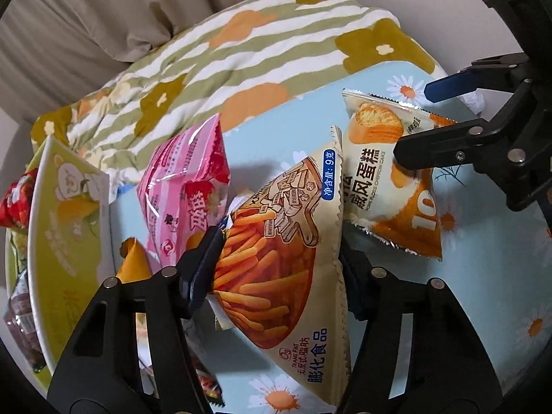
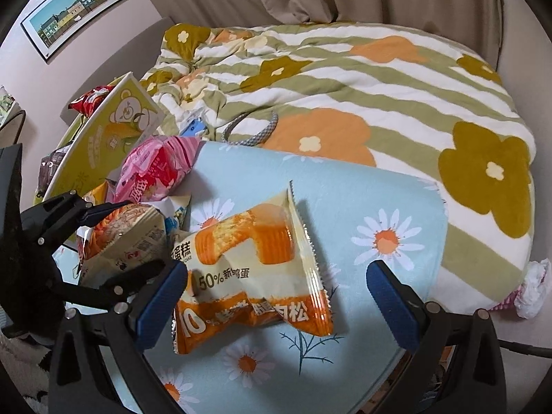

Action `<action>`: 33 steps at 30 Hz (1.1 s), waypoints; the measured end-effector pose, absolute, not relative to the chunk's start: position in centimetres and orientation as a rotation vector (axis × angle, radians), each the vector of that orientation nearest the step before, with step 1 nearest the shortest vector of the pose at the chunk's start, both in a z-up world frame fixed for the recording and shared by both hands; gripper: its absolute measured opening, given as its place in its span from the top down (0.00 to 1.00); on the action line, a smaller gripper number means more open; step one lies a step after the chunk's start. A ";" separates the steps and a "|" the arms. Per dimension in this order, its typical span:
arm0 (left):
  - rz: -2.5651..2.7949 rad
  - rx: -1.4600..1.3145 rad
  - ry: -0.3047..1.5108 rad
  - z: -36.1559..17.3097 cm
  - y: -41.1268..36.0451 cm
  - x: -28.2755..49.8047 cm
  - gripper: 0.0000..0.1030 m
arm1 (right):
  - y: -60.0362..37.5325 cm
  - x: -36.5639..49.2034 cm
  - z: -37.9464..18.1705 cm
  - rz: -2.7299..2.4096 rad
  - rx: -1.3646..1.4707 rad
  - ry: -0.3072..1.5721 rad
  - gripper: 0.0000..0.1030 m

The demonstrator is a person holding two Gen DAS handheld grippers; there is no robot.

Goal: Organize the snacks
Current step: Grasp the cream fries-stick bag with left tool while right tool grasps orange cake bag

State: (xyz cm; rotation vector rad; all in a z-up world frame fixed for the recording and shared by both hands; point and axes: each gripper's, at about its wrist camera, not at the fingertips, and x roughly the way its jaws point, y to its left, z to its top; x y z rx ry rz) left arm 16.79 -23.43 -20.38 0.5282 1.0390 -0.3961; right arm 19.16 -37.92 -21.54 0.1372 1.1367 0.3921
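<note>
A cream bag of orange stick snacks (image 1: 276, 258) stands tilted on the light blue daisy cloth (image 1: 483, 276). My left gripper (image 1: 283, 245) is shut on it, one pad pressing its left side and the other hidden behind its right edge. In the right wrist view the same bag (image 2: 138, 227) looks squeezed between the left gripper's (image 2: 131, 238) fingers. A cream and orange cake packet (image 2: 255, 241) lies flat on the cloth. My right gripper (image 2: 276, 269) hangs open over the packet, blue pads wide on either side. The left wrist view shows that packet (image 1: 379, 179) under the right gripper (image 1: 412, 120).
A pink packet (image 1: 183, 186) leans just left of the stick bag. Behind it stands a yellow-green box (image 1: 65, 214) with more packets, one of them red (image 1: 17, 203). A striped flower blanket (image 2: 345, 86) covers the bed beyond. Crumpled tissue (image 2: 534, 283) lies at the right edge.
</note>
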 end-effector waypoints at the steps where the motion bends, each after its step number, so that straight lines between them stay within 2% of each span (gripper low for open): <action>1: -0.395 0.515 1.048 -20.3 -23.3 16.8 0.43 | -37.8 19.2 -21.7 0.398 0.140 1.139 0.00; 12: -0.371 0.333 1.113 -18.7 -21.2 15.6 0.50 | -36.3 20.1 -22.2 0.439 0.109 1.160 0.00; 23: -0.372 0.274 1.124 -18.5 -20.3 14.9 0.50 | -34.6 20.9 -23.5 0.522 0.083 1.207 0.01; 25: -0.373 0.270 1.126 -18.5 -20.2 14.9 0.50 | -34.1 20.7 -23.7 0.530 0.074 1.218 0.06; 27: -0.374 0.264 1.126 -18.4 -20.0 14.9 0.51 | -33.8 20.3 -23.7 0.548 0.078 1.213 0.16; 30: -0.382 0.243 1.126 -18.2 -19.7 14.9 0.51 | -33.6 19.9 -23.1 0.551 0.075 1.201 0.26; 33: -0.387 0.234 1.120 -18.0 -19.5 14.9 0.51 | -33.6 19.6 -22.7 0.537 0.078 1.194 0.31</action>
